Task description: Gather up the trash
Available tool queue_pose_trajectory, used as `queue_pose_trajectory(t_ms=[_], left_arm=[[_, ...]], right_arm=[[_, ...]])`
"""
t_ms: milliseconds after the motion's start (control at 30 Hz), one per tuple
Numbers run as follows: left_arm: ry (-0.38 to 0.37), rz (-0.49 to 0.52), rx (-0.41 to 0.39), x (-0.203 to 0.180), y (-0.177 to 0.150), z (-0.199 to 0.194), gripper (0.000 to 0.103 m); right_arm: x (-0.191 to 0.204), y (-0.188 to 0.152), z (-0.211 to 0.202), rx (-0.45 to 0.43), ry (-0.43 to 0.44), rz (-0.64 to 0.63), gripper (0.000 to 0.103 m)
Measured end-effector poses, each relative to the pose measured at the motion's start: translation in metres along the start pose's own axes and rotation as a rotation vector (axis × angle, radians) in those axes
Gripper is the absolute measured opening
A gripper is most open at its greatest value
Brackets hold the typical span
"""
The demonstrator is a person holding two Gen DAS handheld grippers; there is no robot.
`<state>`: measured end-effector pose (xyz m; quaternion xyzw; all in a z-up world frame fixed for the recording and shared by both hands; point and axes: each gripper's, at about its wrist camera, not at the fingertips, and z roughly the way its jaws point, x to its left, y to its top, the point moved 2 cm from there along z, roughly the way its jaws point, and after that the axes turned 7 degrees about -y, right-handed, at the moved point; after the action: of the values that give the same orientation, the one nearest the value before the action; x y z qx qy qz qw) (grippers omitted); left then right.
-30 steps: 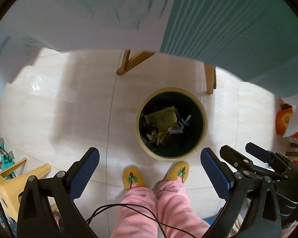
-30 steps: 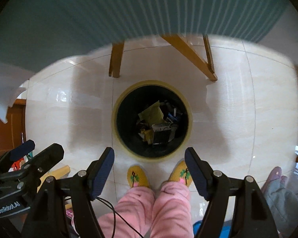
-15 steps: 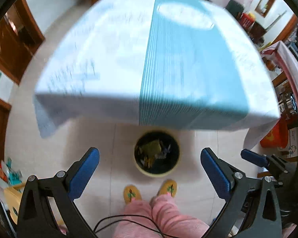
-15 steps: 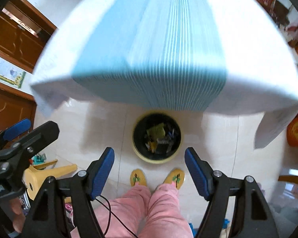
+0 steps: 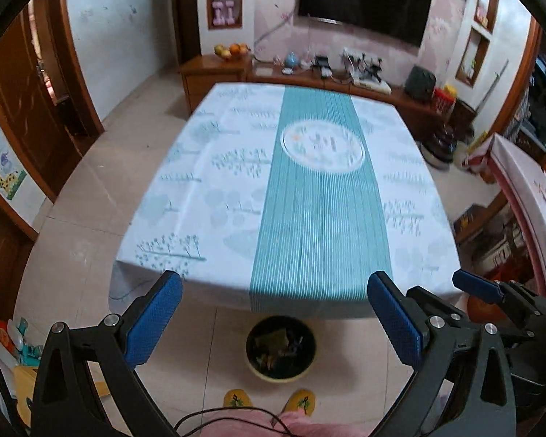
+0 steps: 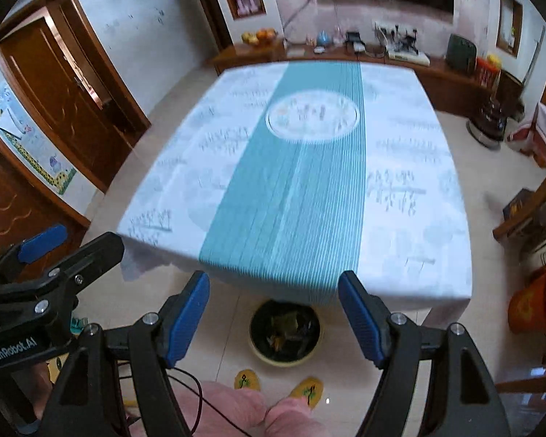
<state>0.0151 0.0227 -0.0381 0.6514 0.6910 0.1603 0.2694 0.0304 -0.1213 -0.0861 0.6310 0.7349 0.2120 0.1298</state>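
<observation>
While both grippers point down over the near edge of the table (image 5: 171, 167), their jaws are spread wide with nothing between the blue pads. From the left wrist view, the left gripper (image 5: 273, 313) frames the striped teal runner (image 5: 309, 218) on the white patterned tablecloth (image 5: 214, 167), and the right gripper (image 6: 273, 313) frames the same edge from its own camera. Each gripper also shows at the side of the other's view.

On the tiled floor (image 5: 76, 225), just below the table's near edge, stands a round trash bin (image 5: 281, 351) with a yellowish rim, and it holds crumpled wrappers and scraps of trash (image 5: 273, 346). It sits between the 2 spread fingers in both views, well below them. The tabletop carries nothing but its cloth and a round printed medallion (image 5: 322, 144).

Just beside the bin are the person's 2 yellow slippers (image 5: 269, 400), with pink trouser legs (image 6: 258, 418) above them. A black cable (image 5: 218, 417) crosses the trousers. Beyond the table are a wooden sideboard (image 5: 214, 69) with a bowl of fruit (image 5: 232, 50), and a wall-mounted television (image 5: 364, 3).
</observation>
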Motion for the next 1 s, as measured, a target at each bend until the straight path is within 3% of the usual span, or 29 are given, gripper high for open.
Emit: queue_pose_trajectory(t_ms=[367, 767, 1000], left_arm=[[0.036, -0.034, -0.059, 0.015, 0.035, -0.009, 0.101], [0.03, 0.031, -0.08, 0.026, 0.074, 0.005, 0.101], [0.011, 0.071, -0.074, 0.025, 0.085, 0.016, 0.101]], right_arm=[[0.0, 0.035, -0.024, -0.085, -0.004, 0.051, 0.074], [0.018, 0.077, -0.043, -0.211, -0.074, 0.09, 0.074], [0.021, 0.086, -0.037, -0.216, -0.106, 0.121, 0.074]])
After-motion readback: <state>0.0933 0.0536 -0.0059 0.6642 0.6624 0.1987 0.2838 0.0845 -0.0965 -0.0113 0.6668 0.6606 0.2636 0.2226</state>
